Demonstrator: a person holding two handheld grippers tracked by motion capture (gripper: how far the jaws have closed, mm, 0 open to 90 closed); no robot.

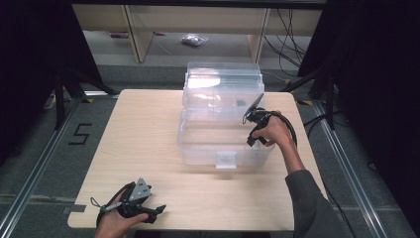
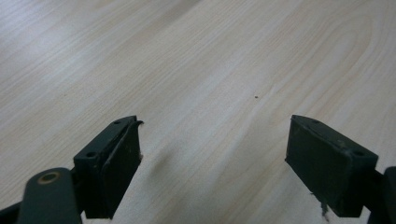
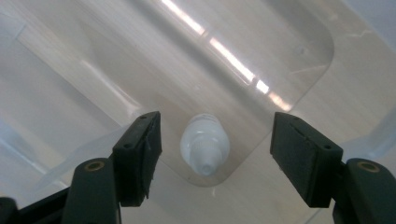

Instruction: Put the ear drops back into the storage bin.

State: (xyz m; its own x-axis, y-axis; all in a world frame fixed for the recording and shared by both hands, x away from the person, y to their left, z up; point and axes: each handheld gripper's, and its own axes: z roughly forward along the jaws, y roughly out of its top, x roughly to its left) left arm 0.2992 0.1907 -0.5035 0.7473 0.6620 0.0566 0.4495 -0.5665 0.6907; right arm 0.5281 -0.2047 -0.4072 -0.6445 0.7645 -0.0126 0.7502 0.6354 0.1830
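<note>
- High view: I am holding the right gripper (image 1: pixel 253 130) over the near right part of the clear plastic bin (image 1: pixel 223 114), which is sitting open in the middle of the surface (image 1: pixel 143 148) with its lid standing up behind it. My left gripper (image 1: pixel 157 211) is lying low by the near edge, well apart from the bin. So the right hand is plainly the nearer one, and I am judging that the coming move belongs to it. The bin's contents are too faint for me to make out from here.
- Left gripper view: I am seeing the jaws spread wide with bare wood between them; this gripper is holding nothing.
- Right gripper view: I am looking almost straight down into the bin. A small white bottle (image 3: pixel 204 143) is standing on the bin floor near a rounded corner, cap end pointing up towards me, so its long axis is running roughly along my line of approach. The jaws are wide open and gripping nothing; the bottle is sitting between them, slightly nearer the left-hand jaw, and still below them.
</note>
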